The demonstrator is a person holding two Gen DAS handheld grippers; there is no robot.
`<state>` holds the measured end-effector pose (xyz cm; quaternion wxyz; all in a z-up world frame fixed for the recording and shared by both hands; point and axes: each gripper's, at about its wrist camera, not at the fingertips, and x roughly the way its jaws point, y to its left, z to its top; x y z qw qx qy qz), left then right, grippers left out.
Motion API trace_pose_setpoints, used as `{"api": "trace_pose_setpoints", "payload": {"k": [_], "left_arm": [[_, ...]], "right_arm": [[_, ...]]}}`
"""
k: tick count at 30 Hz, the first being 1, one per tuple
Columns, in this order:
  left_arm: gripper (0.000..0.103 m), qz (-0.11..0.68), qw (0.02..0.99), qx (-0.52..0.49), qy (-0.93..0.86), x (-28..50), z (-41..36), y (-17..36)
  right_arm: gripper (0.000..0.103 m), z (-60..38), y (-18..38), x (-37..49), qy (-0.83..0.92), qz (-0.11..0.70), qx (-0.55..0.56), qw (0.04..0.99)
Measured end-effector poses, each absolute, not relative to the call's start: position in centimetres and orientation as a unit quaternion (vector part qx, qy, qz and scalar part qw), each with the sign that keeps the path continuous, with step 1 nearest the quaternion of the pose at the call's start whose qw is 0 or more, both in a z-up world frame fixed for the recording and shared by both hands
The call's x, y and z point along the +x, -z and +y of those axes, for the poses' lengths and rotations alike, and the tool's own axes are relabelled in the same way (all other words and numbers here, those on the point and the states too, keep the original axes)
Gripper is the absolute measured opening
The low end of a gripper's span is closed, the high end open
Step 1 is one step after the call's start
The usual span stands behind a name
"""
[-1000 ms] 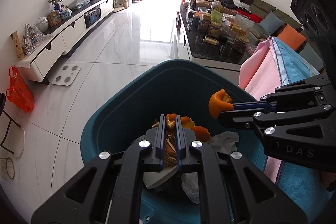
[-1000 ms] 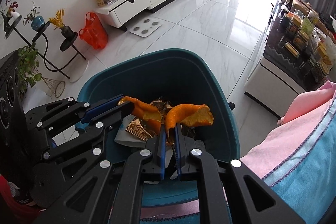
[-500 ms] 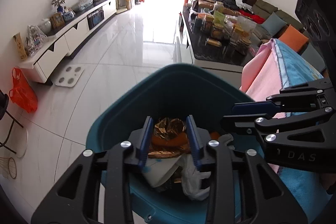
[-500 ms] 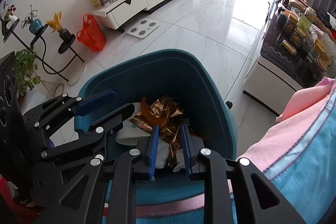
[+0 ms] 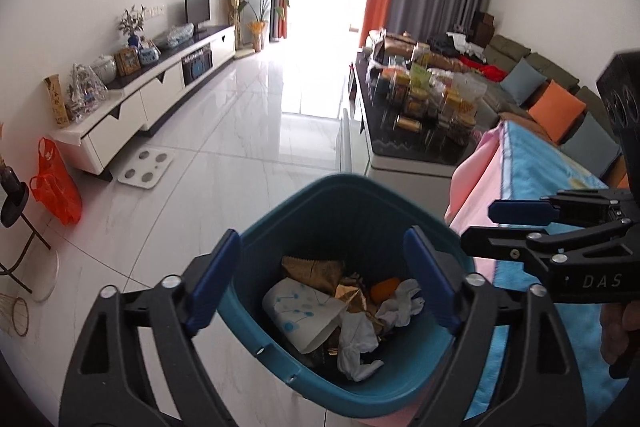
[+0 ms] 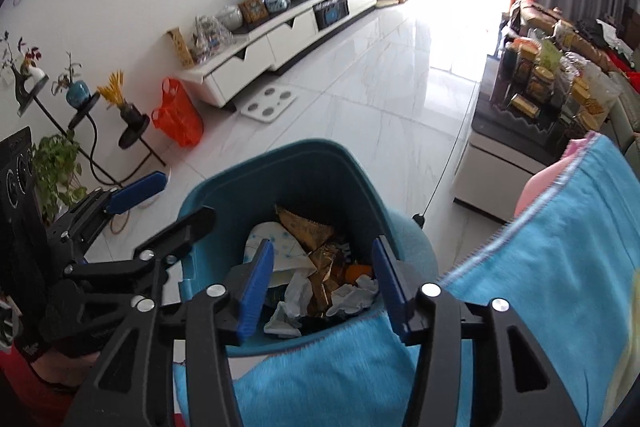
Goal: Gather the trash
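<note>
A teal trash bin (image 5: pixel 304 195) (image 6: pixel 320 155) stands on the white floor beside a table edge. Inside lie gold foil wrappers (image 5: pixel 316 269) (image 6: pixel 308 227), a white paper cup (image 5: pixel 298 311), crumpled tissues (image 5: pixel 400 303) (image 6: pixel 352 293) and orange peel (image 5: pixel 384 287) (image 6: pixel 356 271). My left gripper (image 5: pixel 324 279) hangs above the bin, its jaws opening wide with nothing between them. Over the bin's near side my right gripper (image 6: pixel 322 283) is also opening, empty. Each gripper shows at the side of the other's view, the right gripper (image 5: pixel 520 223) and the left gripper (image 6: pixel 160 199).
A blue and pink cloth (image 5: pixel 532 163) (image 6: pixel 560 247) covers the table at the right. A dark coffee table (image 5: pixel 420 123) with jars, a white TV cabinet (image 5: pixel 152 99), a floor scale (image 5: pixel 146 169), an orange bag (image 5: pixel 54 187) and plant stands (image 6: pixel 80 131) surround the tiled floor.
Both grippers held orange peel a second ago; both have opened and the peel now lies in the bin. Both have lifted, so the bin looks smaller and farther below.
</note>
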<state>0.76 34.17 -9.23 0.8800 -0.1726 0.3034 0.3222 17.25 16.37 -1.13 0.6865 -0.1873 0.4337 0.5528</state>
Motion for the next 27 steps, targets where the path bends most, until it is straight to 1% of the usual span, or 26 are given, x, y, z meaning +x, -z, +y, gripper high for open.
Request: {"api": "trace_pose_setpoints", "payload": {"k": [1, 3, 5, 6, 8, 11, 12, 13, 14, 25, 27], "left_arm": [[0.088, 0.299, 0.882, -0.172, -0.321, 0.5, 33.9, 8.7], [0.092, 0.288, 0.887, -0.166, -0.321, 0.0, 33.0, 7.5], [0.095, 0.278, 0.892, -0.161, -0.317, -0.1, 32.1, 6.2], [0.097, 0.274, 0.894, -0.160, -0.315, -0.2, 31.8, 5.8], [0.097, 0.264, 0.900, -0.156, -0.309, -0.5, 30.8, 4.7], [0.097, 0.255, 0.907, -0.154, -0.297, -0.5, 29.5, 3.3], [0.097, 0.252, 0.909, -0.153, -0.293, -0.6, 29.1, 2.9], [0.097, 0.250, 0.911, -0.152, -0.291, -0.6, 28.8, 2.6], [0.097, 0.246, 0.914, -0.150, -0.287, -0.6, 28.2, 2.2], [0.097, 0.228, 0.933, -0.127, -0.247, 0.3, 23.1, -0.1], [0.097, 0.225, 0.938, -0.118, -0.238, 0.6, 22.0, -0.4]], "right_arm": [[0.060, 15.9, 0.9, 17.4, -0.552, 0.431, -0.182, 0.691], [0.062, 14.5, 0.0, 17.6, -0.551, 0.419, -0.167, 0.702], [0.069, 13.2, -0.7, 18.2, -0.548, 0.412, -0.153, 0.712], [0.070, 12.5, -1.0, 18.4, -0.547, 0.408, -0.146, 0.717], [0.076, 10.9, -1.7, 18.8, -0.540, 0.399, -0.129, 0.730], [0.079, 8.8, -2.3, 19.3, -0.530, 0.393, -0.106, 0.744], [0.081, 8.1, -2.5, 19.5, -0.526, 0.391, -0.098, 0.749], [0.086, 7.3, -2.7, 19.6, -0.521, 0.386, -0.091, 0.756], [0.087, 6.6, -2.8, 19.7, -0.516, 0.382, -0.088, 0.761], [0.096, -0.7, -4.1, 20.1, -0.465, 0.355, -0.044, 0.810], [0.096, -2.3, -4.3, 20.0, -0.456, 0.345, -0.035, 0.820]]}}
